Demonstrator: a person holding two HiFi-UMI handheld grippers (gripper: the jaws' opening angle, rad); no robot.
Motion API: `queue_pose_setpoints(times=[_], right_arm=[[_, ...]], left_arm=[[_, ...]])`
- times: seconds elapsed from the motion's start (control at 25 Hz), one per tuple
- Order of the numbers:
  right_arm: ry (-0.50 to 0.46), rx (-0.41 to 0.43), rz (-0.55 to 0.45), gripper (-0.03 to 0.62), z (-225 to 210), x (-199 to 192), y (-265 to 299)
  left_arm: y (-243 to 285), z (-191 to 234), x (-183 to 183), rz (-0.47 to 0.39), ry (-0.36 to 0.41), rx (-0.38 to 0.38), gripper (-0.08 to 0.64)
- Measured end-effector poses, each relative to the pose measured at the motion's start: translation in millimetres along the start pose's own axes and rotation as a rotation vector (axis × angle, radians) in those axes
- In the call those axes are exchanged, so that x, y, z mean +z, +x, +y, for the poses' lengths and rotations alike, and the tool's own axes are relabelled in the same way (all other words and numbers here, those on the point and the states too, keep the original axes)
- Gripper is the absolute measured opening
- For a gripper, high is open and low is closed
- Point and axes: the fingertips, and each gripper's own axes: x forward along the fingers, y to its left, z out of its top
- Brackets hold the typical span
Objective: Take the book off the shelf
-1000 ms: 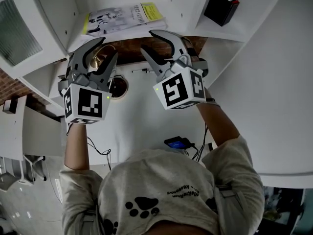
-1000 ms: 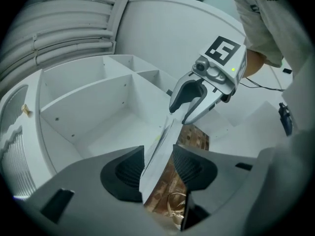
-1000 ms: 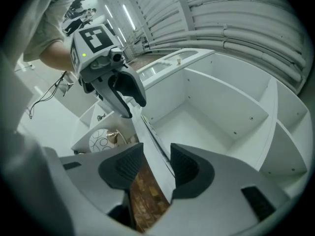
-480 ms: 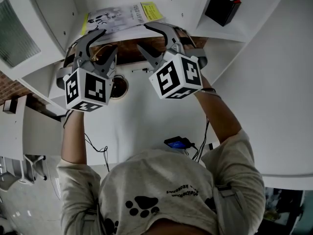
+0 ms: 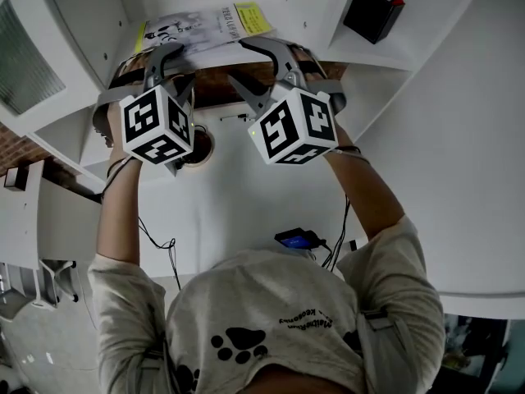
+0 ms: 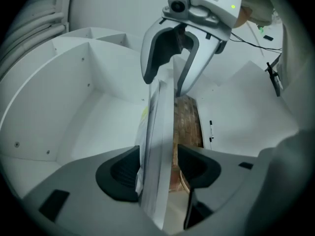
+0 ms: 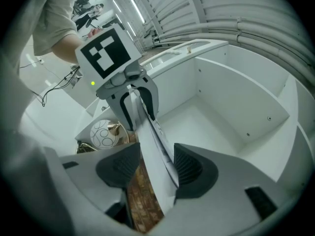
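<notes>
Straddling the book [image 5: 201, 27], flat on the white shelf [image 5: 312, 6], with left gripper [image 5: 170, 64] and right gripper [image 5: 238, 61] side by side. Opening the left jaws around book and shelf edge; holding the right jaws wide apart there too, pressing on nothing.

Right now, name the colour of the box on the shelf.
Black box; head view shows it best.

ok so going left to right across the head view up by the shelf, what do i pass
left claw, opening with the book and shelf board between its jaws → right claw → black box; book spans both claws, so left out
</notes>
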Motion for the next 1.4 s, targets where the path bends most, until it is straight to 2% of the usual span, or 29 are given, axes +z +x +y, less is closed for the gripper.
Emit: queue_pose_setpoints(times=[0.2,0.44,0.6,0.72,0.92,1.4], right_arm=[[0.005,0.005,0.003,0.209,3,0,-2],[0.002,0.009,0.004,0.209,5,4,-5],[-0.026,0.014,0.011,0.209,9,6,-8],[-0.076,0.005,0.028,0.213,9,8,-7],[-0.223,-0.016,0.112,0.229,10,-2,7],[-0.373,-0.048,0.201,0.235,8,-10,23]], left_arm=[[10,-6,-5,0.078,0.079,-0.007,0.236],[8,-7,-5,0.098,0.097,0.029,0.235],[-4,-11,0,0.082,0.075,0.035,0.233],[-11,-10,2,0.072,0.065,0.05,0.217],[-24,-5,6,0.062,0.054,0.11,0.109],[-43,-13,9,0.037,0.051,0.113,0.101]])
